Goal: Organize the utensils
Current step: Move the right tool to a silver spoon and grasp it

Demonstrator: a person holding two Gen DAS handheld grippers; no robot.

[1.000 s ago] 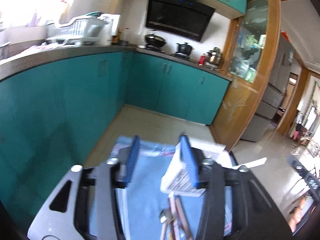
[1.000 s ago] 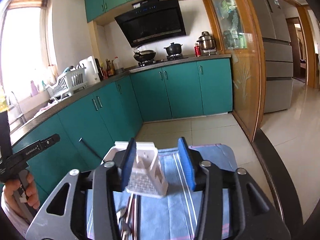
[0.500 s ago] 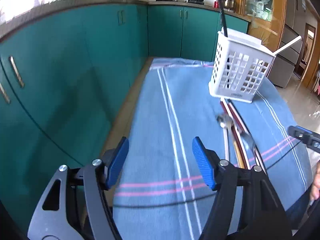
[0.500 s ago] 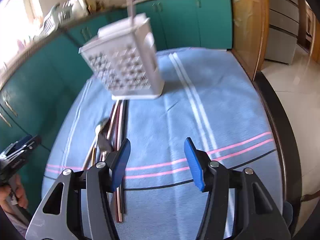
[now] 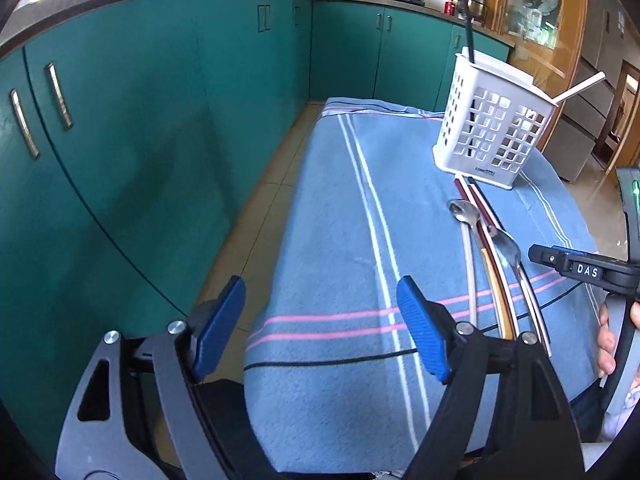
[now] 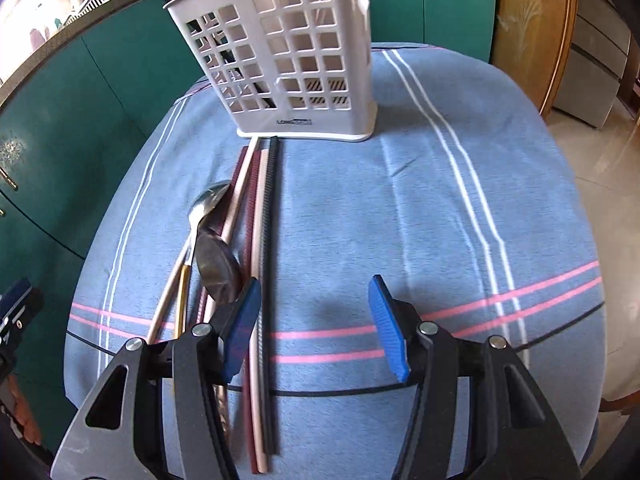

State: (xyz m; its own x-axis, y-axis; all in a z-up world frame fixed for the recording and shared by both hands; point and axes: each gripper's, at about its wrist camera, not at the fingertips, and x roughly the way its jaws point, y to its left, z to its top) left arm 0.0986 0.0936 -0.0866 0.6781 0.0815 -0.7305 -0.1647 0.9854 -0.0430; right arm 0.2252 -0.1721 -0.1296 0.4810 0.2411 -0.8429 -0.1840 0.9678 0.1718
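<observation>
Nearest: left gripper (image 5: 320, 330) spread wide, just been opening, pinching nothing. Right gripper (image 6: 312, 330) spread over blue cloth (image 6: 400, 208), empty. Beyond: 2 spoons (image 6: 216, 260) beside chopsticks (image 6: 264, 220). Farthest: upright white caddy (image 6: 288, 56).

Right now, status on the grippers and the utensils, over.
Left gripper open, jaws just widened, empty. Right gripper open, empty. Spoons and chopsticks loose on cloth before caddy. Nothing blocking.
</observation>
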